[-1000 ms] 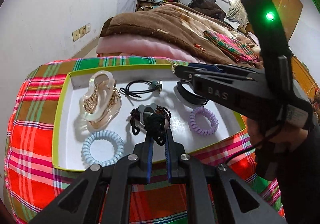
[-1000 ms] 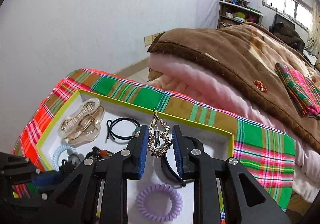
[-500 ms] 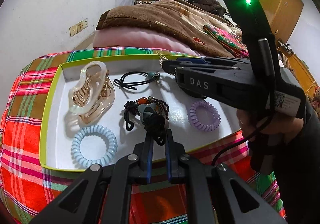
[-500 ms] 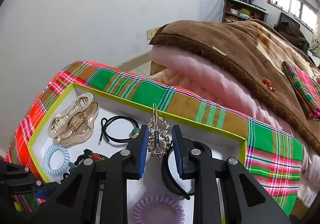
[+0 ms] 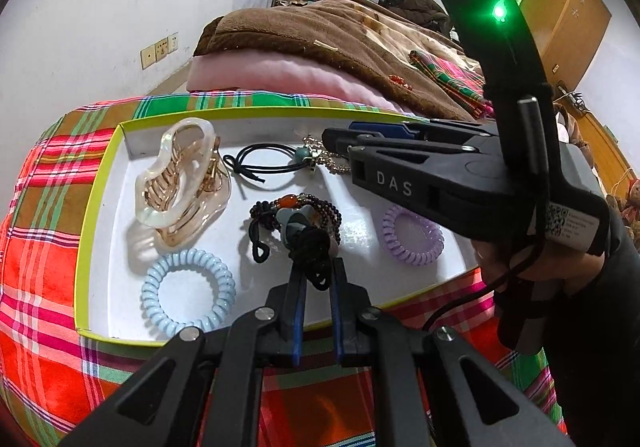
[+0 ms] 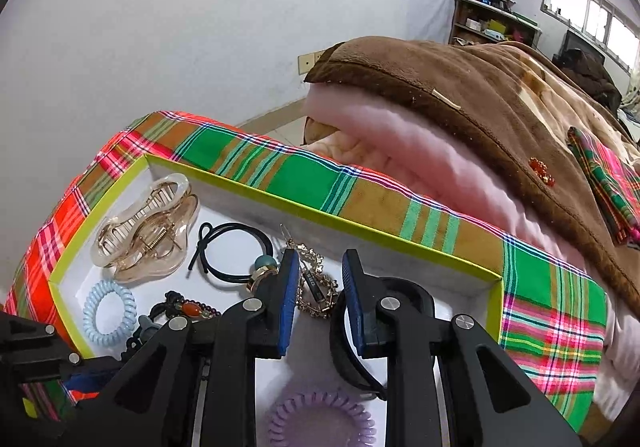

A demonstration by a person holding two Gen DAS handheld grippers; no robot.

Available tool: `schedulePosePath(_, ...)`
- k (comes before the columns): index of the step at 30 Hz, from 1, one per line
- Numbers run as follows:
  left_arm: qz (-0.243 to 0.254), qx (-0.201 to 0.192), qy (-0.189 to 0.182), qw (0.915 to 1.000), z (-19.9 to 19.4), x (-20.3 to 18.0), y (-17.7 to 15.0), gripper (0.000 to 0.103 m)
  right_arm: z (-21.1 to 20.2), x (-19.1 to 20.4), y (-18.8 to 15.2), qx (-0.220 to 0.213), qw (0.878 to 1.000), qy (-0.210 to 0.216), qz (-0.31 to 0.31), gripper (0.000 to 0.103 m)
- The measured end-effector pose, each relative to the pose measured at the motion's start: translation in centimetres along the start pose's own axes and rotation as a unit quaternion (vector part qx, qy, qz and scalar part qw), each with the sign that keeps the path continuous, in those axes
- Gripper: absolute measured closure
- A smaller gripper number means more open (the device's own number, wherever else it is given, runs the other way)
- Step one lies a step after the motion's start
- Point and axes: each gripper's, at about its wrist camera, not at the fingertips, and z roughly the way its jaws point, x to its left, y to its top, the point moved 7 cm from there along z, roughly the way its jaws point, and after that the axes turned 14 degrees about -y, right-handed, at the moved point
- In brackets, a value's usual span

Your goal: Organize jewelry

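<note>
Change: your right gripper (image 6: 318,289) is bringing the gold clip (image 6: 316,287) lower, near the tray (image 6: 400,237) floor.
Left gripper (image 5: 316,283): you are pinching the black cord of the bead bracelet (image 5: 298,213), which is resting in the tray.
Right gripper: jaws slightly parted around the clip; hold uncertain.
Handling: the clip is looking light, stiff, snag-prone; hold its flat bar.

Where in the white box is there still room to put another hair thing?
Bare floor shows in the box's near corner beside the blue coil tie, and between the beaded bracelet and purple coil tie. The back wall is crowded.
</note>
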Motion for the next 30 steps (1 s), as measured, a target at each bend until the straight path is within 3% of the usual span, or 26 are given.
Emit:
schedulePosePath(12,-0.007,0.002,0.0,1.0,0.2,0.3,0.1,0.088,0.1,0.0,0.0,0.002,1.0,-0.001,0.002,0.08)
schedulePosePath(16,-0.008,0.001,0.002,1.0,0.2,0.4,0.2,0.075,0.0,-0.1,-0.1,0.003,1.0,0.001,0.005,0.079)
schedulePosePath(30,-0.013,-0.005,0.007,0.9999,-0.7,0.3,0.5,0.057,-1.3,-0.6,-0.1,-0.004,1.0,-0.003,0.019,0.079)
